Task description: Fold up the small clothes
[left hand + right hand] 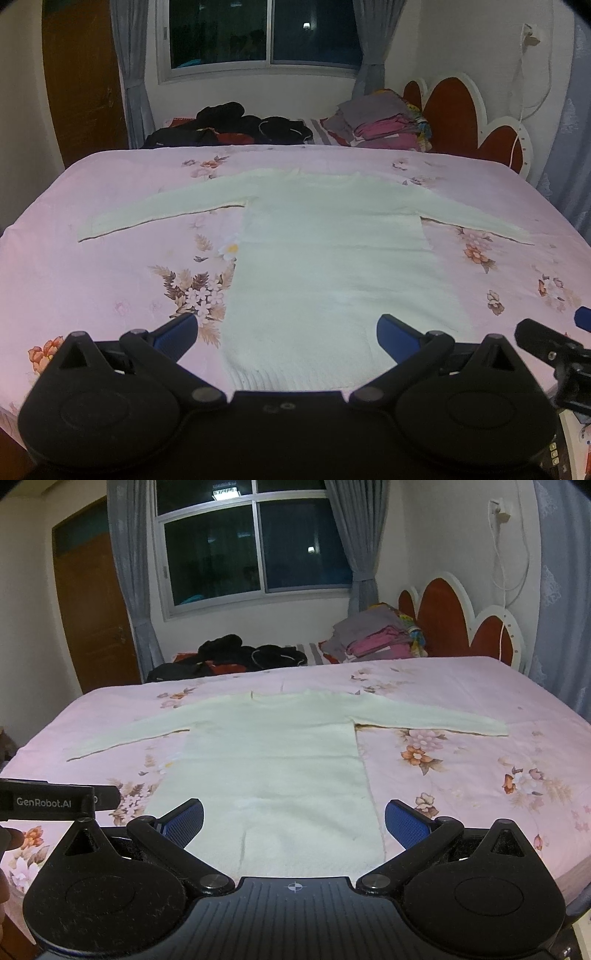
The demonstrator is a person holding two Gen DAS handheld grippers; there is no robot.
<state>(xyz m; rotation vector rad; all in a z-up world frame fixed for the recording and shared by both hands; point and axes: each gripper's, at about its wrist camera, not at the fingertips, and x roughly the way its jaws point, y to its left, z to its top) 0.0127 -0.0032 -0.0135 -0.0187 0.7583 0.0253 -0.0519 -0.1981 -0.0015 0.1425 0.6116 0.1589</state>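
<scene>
Both tongs, left and right, gape wide and empty; pinch the sweater hem corners at the bed near edge.

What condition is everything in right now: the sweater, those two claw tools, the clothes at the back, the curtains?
White sweater: flat on the bed, sleeves spread, unfolded.
Left gripper: fingers open, empty, over the hem.
Right gripper: fingers open, empty.
Dark clothes: loose heap, unfolded.
Colourful clothes: stacked, folded.
Curtains: drawn aside.
Door: closed.
</scene>
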